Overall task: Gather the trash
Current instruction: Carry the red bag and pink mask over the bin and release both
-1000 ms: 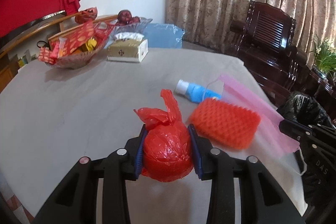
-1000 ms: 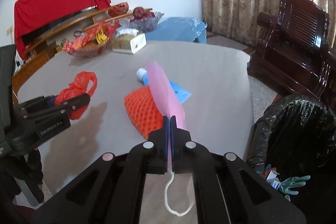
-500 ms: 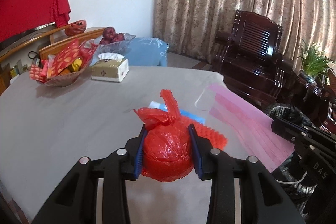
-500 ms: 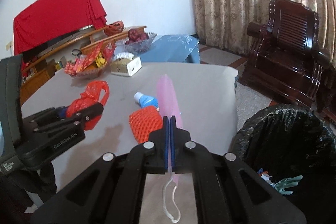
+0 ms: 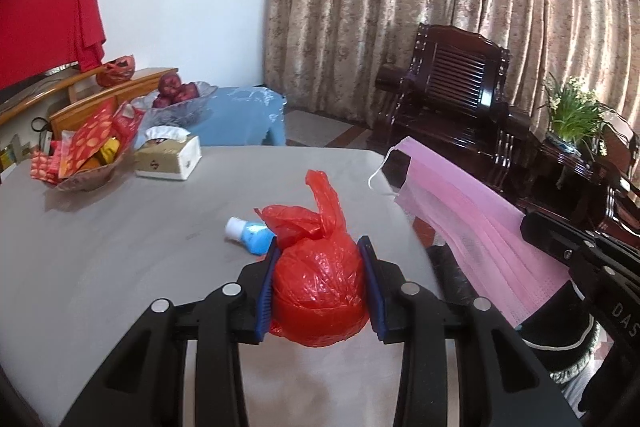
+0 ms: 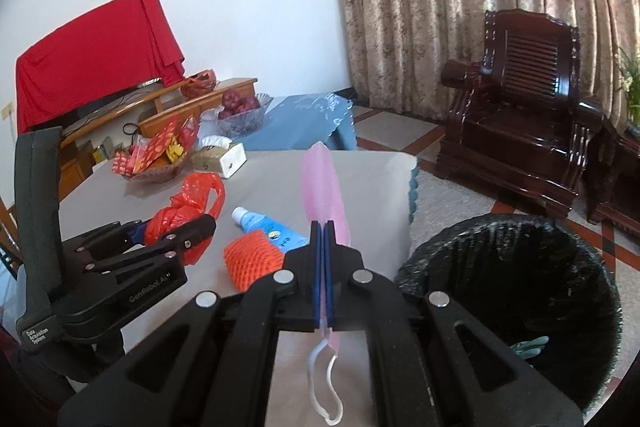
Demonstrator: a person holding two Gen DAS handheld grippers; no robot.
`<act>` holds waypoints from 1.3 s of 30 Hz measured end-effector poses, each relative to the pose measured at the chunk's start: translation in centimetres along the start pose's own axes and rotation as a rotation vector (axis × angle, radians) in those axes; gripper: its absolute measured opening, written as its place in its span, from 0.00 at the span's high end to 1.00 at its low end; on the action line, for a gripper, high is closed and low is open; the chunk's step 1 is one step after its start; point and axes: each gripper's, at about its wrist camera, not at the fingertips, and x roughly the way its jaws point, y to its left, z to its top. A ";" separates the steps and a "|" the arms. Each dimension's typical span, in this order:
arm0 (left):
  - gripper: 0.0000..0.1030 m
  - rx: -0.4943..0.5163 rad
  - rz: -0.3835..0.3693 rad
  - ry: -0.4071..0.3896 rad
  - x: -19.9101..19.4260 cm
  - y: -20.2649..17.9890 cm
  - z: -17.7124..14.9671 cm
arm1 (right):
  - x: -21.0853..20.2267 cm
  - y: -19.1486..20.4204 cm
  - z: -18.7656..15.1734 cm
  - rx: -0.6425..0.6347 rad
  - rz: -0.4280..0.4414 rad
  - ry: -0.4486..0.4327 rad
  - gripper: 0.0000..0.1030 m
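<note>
Two black claws fill the lower half of both wrist views, each pinching a piece of trash above a grey-covered bench [image 5: 120,247]. The left claw [image 5: 320,287], at lower centre of its own view, presses its blue pads against both sides of a knotted red plastic bag [image 5: 318,291], bulging and round, with its tied ears standing up toward the middle of the frame. In the right wrist view the same claw [image 6: 176,231] sits at centre left with the red bag [image 6: 180,215] gripped in it.

The right claw [image 6: 323,267] is pressed together on a pleated pink face mask [image 6: 322,187] that stands on edge above the pads, its white ear loop [image 6: 326,387] dangling at the bottom of the frame. From the left wrist view the mask [image 5: 472,227] stretches flat across the right half of the frame.

On the bench at centre of the right view lie an orange foam net sleeve [image 6: 250,261] and, touching it, a blue squeeze tube with a white cap [image 6: 264,225]. A black-lined waste bin [image 6: 516,291] stands on the floor at lower right, just beside the bench edge. At upper left sit a snack basket [image 6: 156,163], a tissue box [image 6: 220,159] and a glass fruit bowl [image 6: 242,113].
</note>
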 end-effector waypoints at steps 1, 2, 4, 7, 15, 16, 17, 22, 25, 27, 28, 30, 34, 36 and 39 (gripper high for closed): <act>0.64 0.005 -0.006 -0.002 0.0 -0.4 0.1 | -0.3 -0.3 0.1 0.002 -0.004 -0.006 0.99; 0.64 0.007 -0.010 -0.003 0.0 -0.7 0.2 | -0.5 -0.5 0.2 0.004 -0.009 -0.012 0.99; 0.64 0.017 -0.023 -0.007 0.1 -1.6 0.4 | -1.2 -1.2 0.4 0.009 -0.024 -0.027 0.99; 0.64 0.032 -0.041 -0.014 0.2 -2.9 0.7 | -2.1 -2.4 0.6 0.016 -0.050 -0.042 0.99; 0.64 0.075 -0.115 -0.028 0.7 -6.9 1.4 | -4.5 -6.2 0.3 0.051 -0.134 -0.067 0.99; 0.64 0.079 -0.123 -0.029 0.7 -7.3 1.4 | -4.8 -6.8 0.2 0.056 -0.146 -0.071 0.99; 0.64 0.085 -0.132 -0.031 0.8 -7.8 1.5 | -5.1 -7.3 0.1 0.059 -0.159 -0.073 0.99; 0.64 0.121 -0.189 -0.036 1.3 -11.1 1.4 | -6.4 -9.7 -0.4 0.078 -0.209 -0.081 0.99; 0.64 0.147 -0.219 -0.032 1.7 -12.9 1.3 | -7.0 -11.1 -0.8 0.090 -0.239 -0.083 0.99; 0.64 0.162 -0.239 -0.029 2.0 -14.1 1.1 | -7.3 -11.8 -1.2 0.099 -0.259 -0.081 0.99; 0.64 0.171 -0.249 -0.027 2.2 -14.7 1.0 | -7.4 -12.3 -1.5 0.105 -0.270 -0.078 0.99; 0.64 0.181 -0.270 -0.025 2.6 -15.7 0.8 | -7.6 -13.1 -2.1 0.115 -0.291 -0.073 0.99; 0.64 0.203 -0.305 -0.016 3.5 -18.0 0.4 | -7.8 -14.9 -3.3 0.138 -0.334 -0.054 0.99; 0.64 0.211 -0.321 -0.011 4.1 -19.0 0.1 | -7.7 -15.8 -4.0 0.153 -0.353 -0.041 0.99; 0.64 0.214 -0.345 0.009 5.0 -20.3 -0.2 | -7.6 -16.9 -5.0 0.169 -0.379 -0.025 0.99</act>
